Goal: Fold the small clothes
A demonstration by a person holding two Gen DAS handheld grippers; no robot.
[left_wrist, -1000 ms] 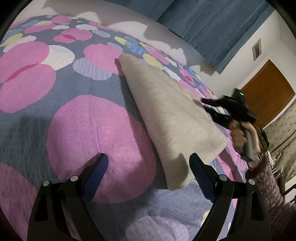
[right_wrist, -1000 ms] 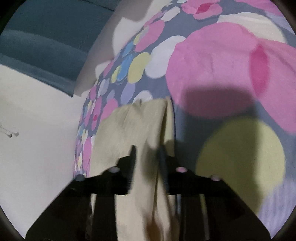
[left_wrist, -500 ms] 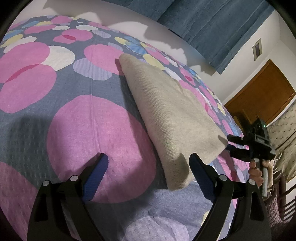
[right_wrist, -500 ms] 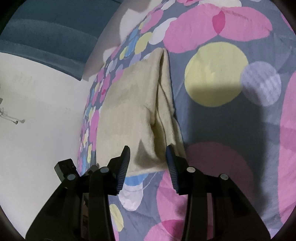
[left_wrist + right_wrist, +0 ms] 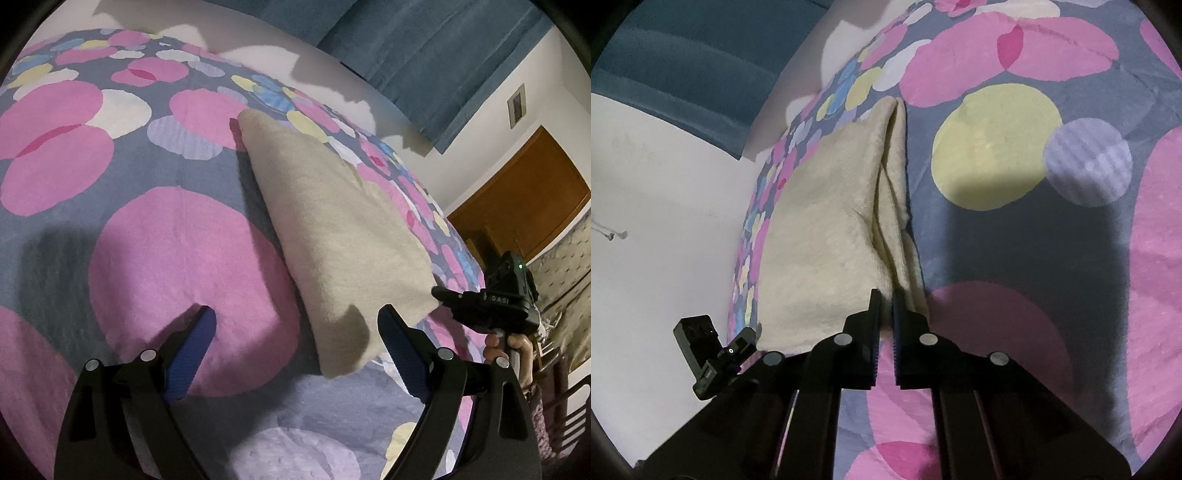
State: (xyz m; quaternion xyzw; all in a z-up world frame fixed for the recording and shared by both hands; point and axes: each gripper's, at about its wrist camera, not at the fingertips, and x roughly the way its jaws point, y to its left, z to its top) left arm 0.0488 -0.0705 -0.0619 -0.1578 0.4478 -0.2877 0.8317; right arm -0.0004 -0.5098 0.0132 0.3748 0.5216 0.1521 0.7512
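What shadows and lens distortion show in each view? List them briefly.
Left wrist view: fisheye bulges the bedspread into a dome; a dark shadow covers the near corner of the cloth, by the left gripper. Right wrist view: a broad shadow crosses the bedspread right of the cloth; black vignette rings the frame.

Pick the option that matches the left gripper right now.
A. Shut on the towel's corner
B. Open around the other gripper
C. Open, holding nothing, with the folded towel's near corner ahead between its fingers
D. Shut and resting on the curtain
C: in the left wrist view the left gripper has its blue-padded fingers spread wide over the floral bedspread, with the near corner of the folded beige towel between them, ungripped.
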